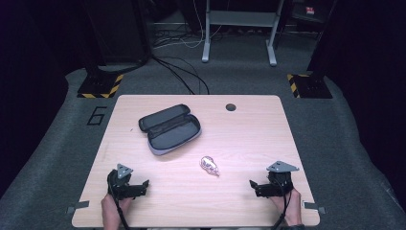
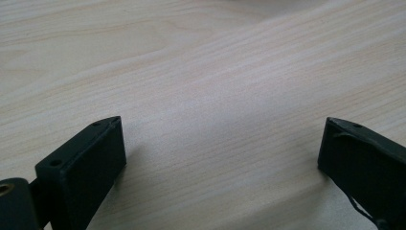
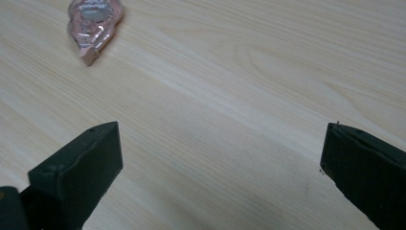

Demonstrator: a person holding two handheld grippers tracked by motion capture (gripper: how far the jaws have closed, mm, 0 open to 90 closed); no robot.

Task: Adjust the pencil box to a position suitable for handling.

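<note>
A dark zip-up case [image 1: 170, 129] lies unzipped and spread flat on the far left part of the wooden table [image 1: 239, 139]. A small pink, clear plastic correction-tape dispenser [image 1: 209, 166] lies near the table's middle; the right gripper view has it at top left [image 3: 94, 28]. My left gripper [image 1: 141, 188] rests near the front left edge, jaws wide apart and empty [image 2: 222, 143]. My right gripper [image 1: 254, 188] rests near the front right edge, open too, with bare wood between its jaws [image 3: 222, 143].
A round cable hole [image 1: 231, 107] sits near the table's far edge. Beyond the table are grey carpet, loose cables [image 1: 182, 72], a white desk frame [image 1: 239, 28] and two stand bases with yellow-black tape [image 1: 100, 86].
</note>
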